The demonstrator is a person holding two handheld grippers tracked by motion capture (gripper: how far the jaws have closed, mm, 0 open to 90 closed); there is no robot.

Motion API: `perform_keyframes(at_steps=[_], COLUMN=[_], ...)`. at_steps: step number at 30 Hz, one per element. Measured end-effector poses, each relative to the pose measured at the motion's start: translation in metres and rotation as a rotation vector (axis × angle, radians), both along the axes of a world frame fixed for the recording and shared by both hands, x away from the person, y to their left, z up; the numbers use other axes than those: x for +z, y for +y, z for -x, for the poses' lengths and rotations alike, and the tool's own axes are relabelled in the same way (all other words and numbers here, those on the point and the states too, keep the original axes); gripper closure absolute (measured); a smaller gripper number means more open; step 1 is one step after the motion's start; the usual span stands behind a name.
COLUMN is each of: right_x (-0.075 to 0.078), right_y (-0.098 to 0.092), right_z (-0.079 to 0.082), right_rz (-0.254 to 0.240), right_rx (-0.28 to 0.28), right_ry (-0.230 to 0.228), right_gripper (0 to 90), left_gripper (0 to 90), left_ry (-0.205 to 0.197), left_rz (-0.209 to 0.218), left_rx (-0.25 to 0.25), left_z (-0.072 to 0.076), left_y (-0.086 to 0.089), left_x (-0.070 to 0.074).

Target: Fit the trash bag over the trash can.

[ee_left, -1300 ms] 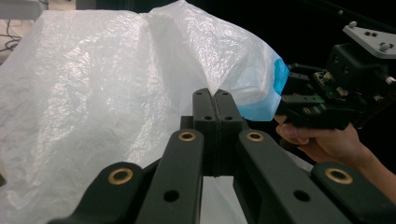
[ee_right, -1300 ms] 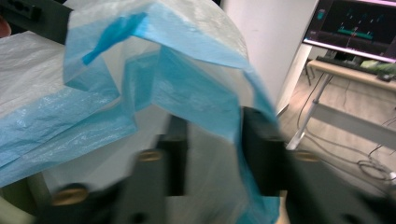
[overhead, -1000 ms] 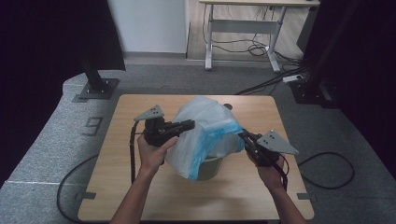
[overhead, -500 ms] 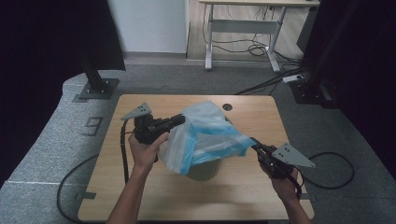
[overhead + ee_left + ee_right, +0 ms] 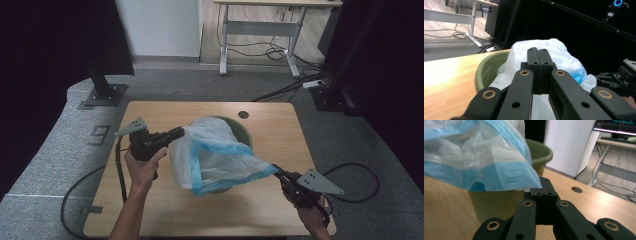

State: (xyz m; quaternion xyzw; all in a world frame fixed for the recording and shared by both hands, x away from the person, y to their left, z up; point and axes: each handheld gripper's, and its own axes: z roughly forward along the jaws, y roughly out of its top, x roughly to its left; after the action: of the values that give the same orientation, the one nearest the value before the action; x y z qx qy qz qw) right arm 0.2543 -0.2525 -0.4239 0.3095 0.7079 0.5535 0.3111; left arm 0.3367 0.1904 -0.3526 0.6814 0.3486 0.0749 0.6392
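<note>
Looking down from the high view, a thin translucent white plastic bag with a blue band (image 5: 215, 155) is stretched over a round olive-green plastic bin (image 5: 239, 131) that stands near the middle of the light wooden worktop (image 5: 160, 112). The left claw (image 5: 179, 133) pinches the bag's edge at the bin's left side, jaws pressed together on the film. The right claw (image 5: 277, 171) pinches the opposite edge and holds it out past the bin's rim, towards the worktop's near right corner, so the film runs taut to a point there. This view alone shows both hands and the trailing black cables (image 5: 117, 165). What lies in the bin cannot be seen; the bag covers most of its mouth.

From the left gripper view, the left claw (image 5: 538, 51) has its jaws closed flat against each other with white film caught at their tips. Beyond it the bag (image 5: 559, 53) bulges above the bin's green rim (image 5: 487, 66), and the other gripper (image 5: 616, 81) sits farther off at the right.

From the right gripper view, the right claw (image 5: 543, 185) is shut on the blue-banded edge of the bag (image 5: 491, 170), which hangs from above left. Behind it the bin's outer wall (image 5: 494, 205) stands on the worktop, and a round cable hole (image 5: 576, 189) shows in the wood.
</note>
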Motion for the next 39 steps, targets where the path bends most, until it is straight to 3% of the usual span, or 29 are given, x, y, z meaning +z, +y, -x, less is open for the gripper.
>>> perform_keyframes(at_steps=[12, 26, 34, 38, 39], right_x=[-0.047, -0.089, -0.092, -0.079, -0.075], right_y=[0.011, 0.023, 0.026, 0.026, 0.026], right_z=[0.001, -0.010, -0.010, 0.003, 0.007], right_rz=[0.070, 0.122, 0.150, 0.148, 0.143], right_rx=[0.032, 0.031, 0.029, 0.020, 0.021], right_ry=[0.123, 0.229, 0.232, 0.200, 0.187], right_gripper=[88.7, 88.8, 88.3, 56.5, 52.5], left_gripper=[89.9, 89.9, 89.9, 89.9, 89.9], left_ry=[0.027, 0.068, 0.076, 0.073, 0.072], left_rz=[-0.016, -0.054, -0.074, -0.073, -0.074], left_rx=[0.048, 0.055, 0.056, 0.056, 0.056], left_z=[0.006, 0.001, 0.000, 0.000, 0.000], left_y=[0.021, 0.024, 0.022, 0.024, 0.025], left_x=[-0.021, -0.038, -0.042, -0.041, -0.040])
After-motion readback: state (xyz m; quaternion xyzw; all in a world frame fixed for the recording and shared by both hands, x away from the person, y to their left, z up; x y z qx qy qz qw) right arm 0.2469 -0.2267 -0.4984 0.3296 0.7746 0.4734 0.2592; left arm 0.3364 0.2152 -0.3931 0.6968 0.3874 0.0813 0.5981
